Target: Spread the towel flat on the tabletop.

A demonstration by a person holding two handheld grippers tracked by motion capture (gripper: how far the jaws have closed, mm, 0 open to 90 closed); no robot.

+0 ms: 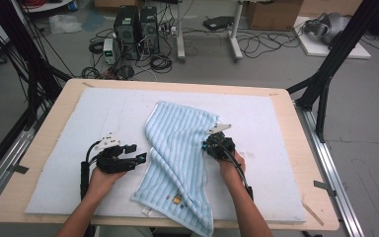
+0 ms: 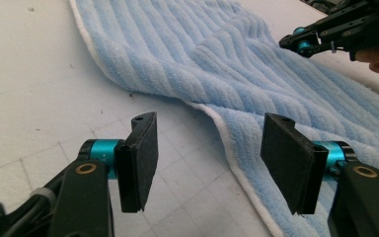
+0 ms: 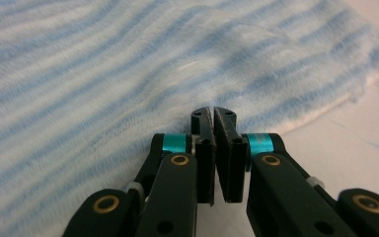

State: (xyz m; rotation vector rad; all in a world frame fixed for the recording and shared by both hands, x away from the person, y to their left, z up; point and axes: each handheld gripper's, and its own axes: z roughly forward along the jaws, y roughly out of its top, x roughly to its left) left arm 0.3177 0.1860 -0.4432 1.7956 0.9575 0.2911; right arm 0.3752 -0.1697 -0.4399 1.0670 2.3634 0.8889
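Note:
A light blue striped towel (image 1: 177,148) lies rumpled on the white mat, running from the middle down to the near edge. My left gripper (image 1: 139,157) rests just left of it, open. In the left gripper view (image 2: 209,158) the towel (image 2: 217,54) has its white-hemmed edge on the mat between the pads, close to the right pad (image 2: 288,158) and touching neither. My right gripper (image 1: 208,144) sits at the towel's right edge. In the right gripper view (image 3: 212,116) the jaws are shut, tips against the towel (image 3: 103,74), with no fabric visible between the pads. The right gripper (image 2: 325,29) also shows across the towel.
The white mat (image 1: 79,118) covers most of a wooden table (image 1: 44,143). Black frame posts (image 1: 325,74) stand at the table's far corners. Computers (image 1: 135,29) and cables lie on the floor beyond the far edge.

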